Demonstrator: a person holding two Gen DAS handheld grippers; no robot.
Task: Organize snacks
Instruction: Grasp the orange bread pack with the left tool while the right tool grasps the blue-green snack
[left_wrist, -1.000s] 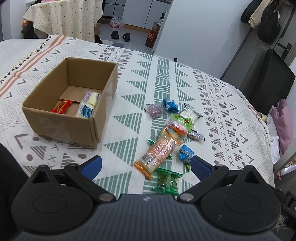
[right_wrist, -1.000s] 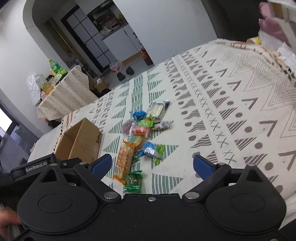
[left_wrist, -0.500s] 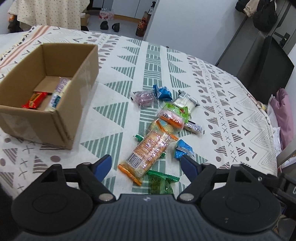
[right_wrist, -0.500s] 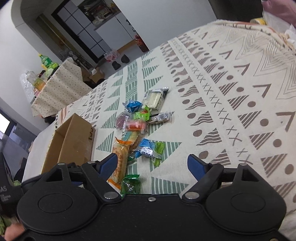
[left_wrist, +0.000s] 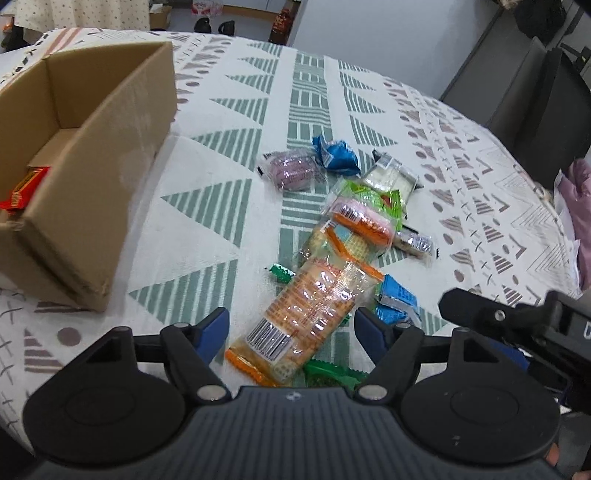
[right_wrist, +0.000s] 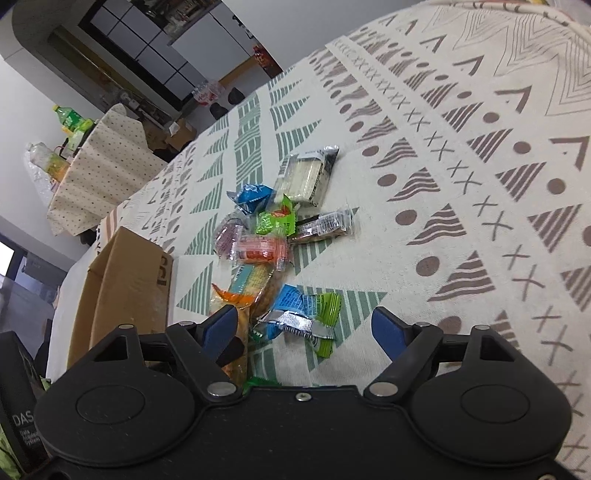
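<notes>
My left gripper (left_wrist: 291, 326) hangs with its jaws spread wide, straddling the near end of the long orange cracker pack (left_wrist: 308, 317), which lies at 12 o'clock from it. The cardboard box (left_wrist: 92, 184) sits at 10 o'clock (a red wrapper (left_wrist: 24, 186) shows inside), with bare tablecloth (left_wrist: 207, 229) between its near corner and the snack pile. My right gripper (right_wrist: 304, 326) is also spread wide and holds nothing; the blue-and-silver packet (right_wrist: 295, 314) lies between its fingers, open cloth out to 3 o'clock.
</notes>
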